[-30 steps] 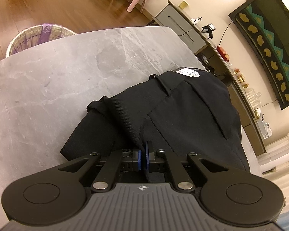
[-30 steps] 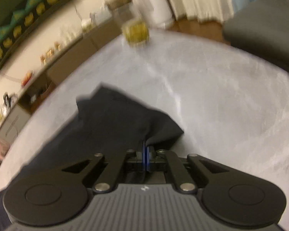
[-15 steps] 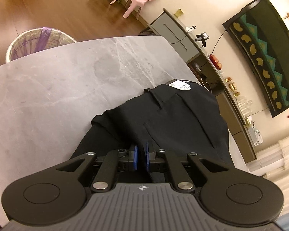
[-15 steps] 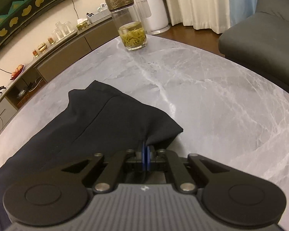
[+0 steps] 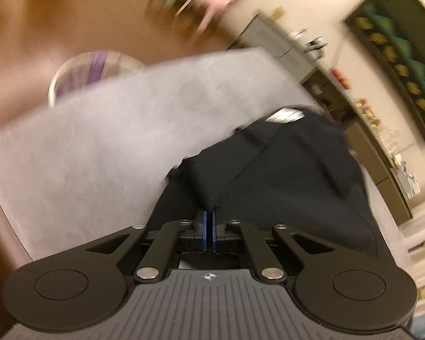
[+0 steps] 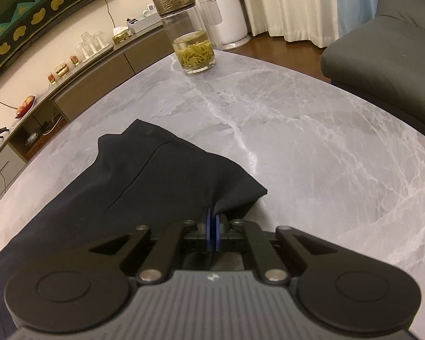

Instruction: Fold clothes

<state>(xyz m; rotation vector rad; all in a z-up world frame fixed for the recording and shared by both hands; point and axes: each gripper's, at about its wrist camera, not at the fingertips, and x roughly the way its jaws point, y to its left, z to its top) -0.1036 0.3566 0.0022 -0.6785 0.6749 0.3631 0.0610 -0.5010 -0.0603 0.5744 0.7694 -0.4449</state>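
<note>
Black trousers (image 5: pixel 283 175) lie lengthwise across the marble table (image 6: pixel 311 147), stretched between 2 closed grippers: left gripper (image 5: pixel 209 221) pinching the waistband end, right gripper (image 6: pixel 212 221) the hem.

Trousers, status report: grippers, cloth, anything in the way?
Left hand-held gripper and right hand-held gripper shut on black trousers. Tea jar far off.

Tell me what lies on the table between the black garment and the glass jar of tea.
Nothing: in the right wrist view, only bare marble table separates the black garment from the glass jar. The left wrist view does not show the jar.
</note>
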